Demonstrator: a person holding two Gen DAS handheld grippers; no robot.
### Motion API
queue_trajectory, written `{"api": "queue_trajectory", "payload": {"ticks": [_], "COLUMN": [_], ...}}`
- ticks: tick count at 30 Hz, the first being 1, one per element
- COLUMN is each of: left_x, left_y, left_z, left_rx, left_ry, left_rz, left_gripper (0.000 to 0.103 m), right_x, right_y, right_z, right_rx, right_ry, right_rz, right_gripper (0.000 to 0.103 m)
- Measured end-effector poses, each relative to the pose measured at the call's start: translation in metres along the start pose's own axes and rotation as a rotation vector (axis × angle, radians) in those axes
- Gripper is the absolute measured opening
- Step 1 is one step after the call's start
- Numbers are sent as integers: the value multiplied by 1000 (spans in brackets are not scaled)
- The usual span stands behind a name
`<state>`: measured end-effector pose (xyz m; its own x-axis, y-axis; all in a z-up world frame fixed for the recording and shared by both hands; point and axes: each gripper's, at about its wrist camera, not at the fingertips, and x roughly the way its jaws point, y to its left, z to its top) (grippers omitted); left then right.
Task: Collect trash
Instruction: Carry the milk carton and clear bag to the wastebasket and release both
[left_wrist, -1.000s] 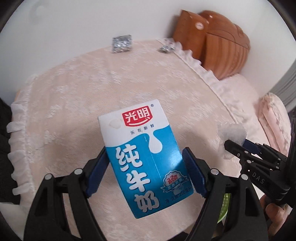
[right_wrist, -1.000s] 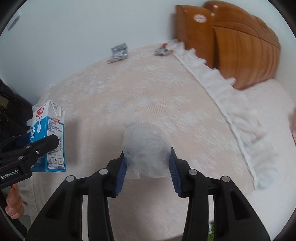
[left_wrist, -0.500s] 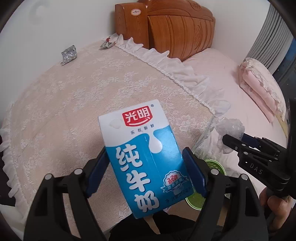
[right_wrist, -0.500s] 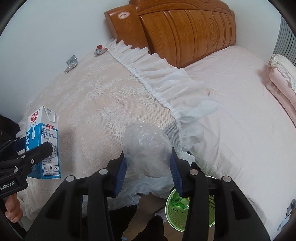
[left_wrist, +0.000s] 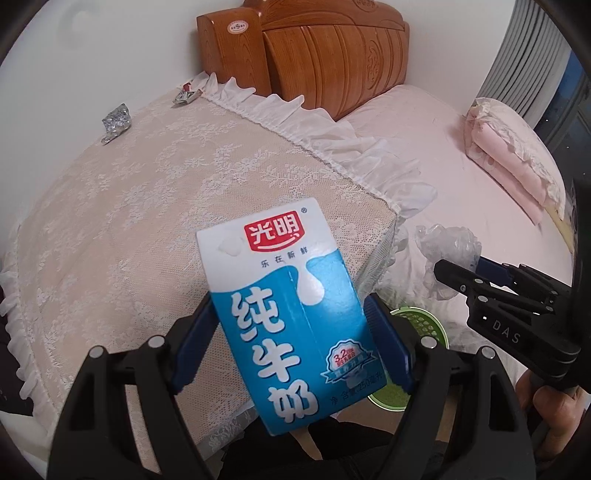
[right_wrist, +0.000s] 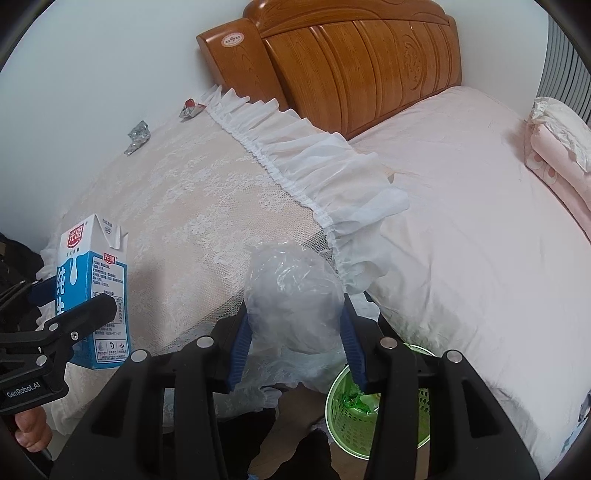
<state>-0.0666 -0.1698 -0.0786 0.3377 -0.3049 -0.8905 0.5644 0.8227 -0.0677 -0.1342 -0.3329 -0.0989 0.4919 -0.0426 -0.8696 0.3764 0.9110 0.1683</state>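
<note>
My left gripper (left_wrist: 295, 343) is shut on a blue-and-white milk carton (left_wrist: 284, 310), held in the air over the near corner of a lace-covered table (left_wrist: 129, 229). The carton (right_wrist: 94, 295) also shows at the left of the right wrist view. My right gripper (right_wrist: 295, 332) is shut on a crumpled clear plastic wrap (right_wrist: 293, 291); the wrap (left_wrist: 447, 251) shows at the right of the left wrist view. A green mesh bin (right_wrist: 391, 413) stands on the floor below, between table and bed; its rim (left_wrist: 424, 325) shows behind the carton.
A crumpled foil scrap (left_wrist: 117, 120) and a red-and-silver wrapper (left_wrist: 187, 94) lie at the table's far edge by the wall. A wooden headboard (right_wrist: 362, 62) and a pink bed (right_wrist: 480, 236) with folded bedding (left_wrist: 513, 158) are to the right.
Both grippers have drawn back from the table and swung right with their loads. The table's corner, the bed and the green bin have come into view below.
</note>
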Motion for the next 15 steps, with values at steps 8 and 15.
{"api": "queue_trajectory", "payload": {"ticks": [8,15], "left_x": [6,14], "left_y": [-30,-65], "left_z": [-7,-19], "left_rx": [63,109], "left_ry": [23,58], "left_rz": [-33,-62], "left_gripper": [76,76], "right_x": [-9,-11], "right_y": [-26,-72], "right_z": [-26,-76], "right_rx": [35,92], "right_ry": [30,127], "right_rz": [-30,-100], "right_gripper": [46,46]}}
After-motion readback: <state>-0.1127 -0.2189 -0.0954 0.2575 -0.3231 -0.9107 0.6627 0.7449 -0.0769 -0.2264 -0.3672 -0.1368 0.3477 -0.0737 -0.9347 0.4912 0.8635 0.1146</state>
